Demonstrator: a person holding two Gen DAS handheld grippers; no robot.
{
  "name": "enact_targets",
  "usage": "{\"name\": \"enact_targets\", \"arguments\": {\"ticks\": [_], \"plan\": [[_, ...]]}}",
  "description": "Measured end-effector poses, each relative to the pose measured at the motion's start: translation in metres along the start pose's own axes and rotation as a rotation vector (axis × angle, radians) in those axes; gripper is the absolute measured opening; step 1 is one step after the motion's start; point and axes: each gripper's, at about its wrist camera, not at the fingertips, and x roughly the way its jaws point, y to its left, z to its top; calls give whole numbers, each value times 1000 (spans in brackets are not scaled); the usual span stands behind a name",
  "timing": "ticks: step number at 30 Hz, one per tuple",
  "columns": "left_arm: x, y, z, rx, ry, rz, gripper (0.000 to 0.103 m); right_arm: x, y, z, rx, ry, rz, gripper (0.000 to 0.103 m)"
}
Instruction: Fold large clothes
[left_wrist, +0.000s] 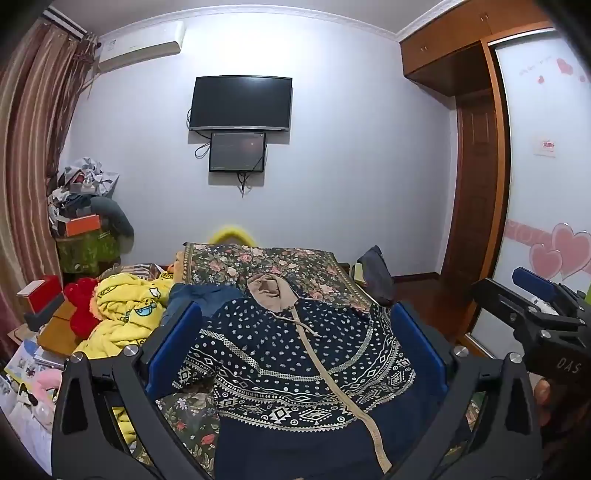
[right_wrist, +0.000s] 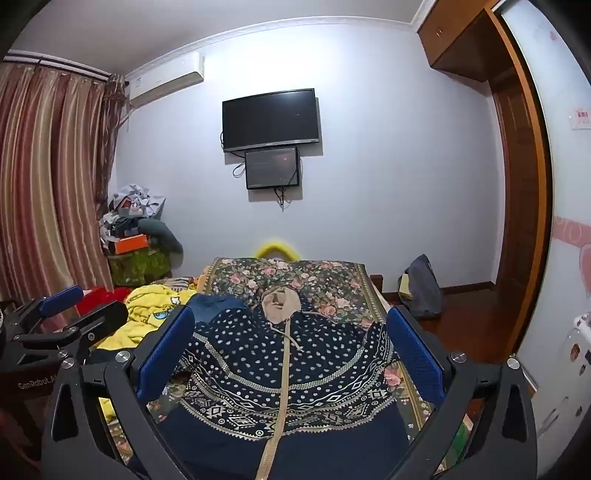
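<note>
A navy hooded jacket (left_wrist: 295, 354) with white dots, patterned bands and a beige zipper lies flat, front up, on the floral bedspread (left_wrist: 258, 262), hood away from me. It also shows in the right wrist view (right_wrist: 288, 362). My left gripper (left_wrist: 295, 343) is open and empty, held above the jacket. My right gripper (right_wrist: 291, 350) is open and empty, also above the jacket. The right gripper appears at the right edge of the left wrist view (left_wrist: 532, 306); the left gripper appears at the left edge of the right wrist view (right_wrist: 62, 314).
A yellow cartoon garment (left_wrist: 129, 310) and a red item (left_wrist: 81, 302) lie left of the jacket. A cluttered pile (left_wrist: 85, 206) stands in the far left corner by the curtains. A dark bag (left_wrist: 376, 273) sits on the floor right of the bed, near the wardrobe (left_wrist: 476, 184).
</note>
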Motion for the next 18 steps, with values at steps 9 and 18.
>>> {"name": "enact_targets", "arguments": {"ticks": [9,18], "plan": [[-4,8,-7,-28,2,-15,103,4,-5,-1,-9,1,-4,103],[8,6,-4,-18,17,7,103,4,-2,-4,1,9,-7,103]]}}
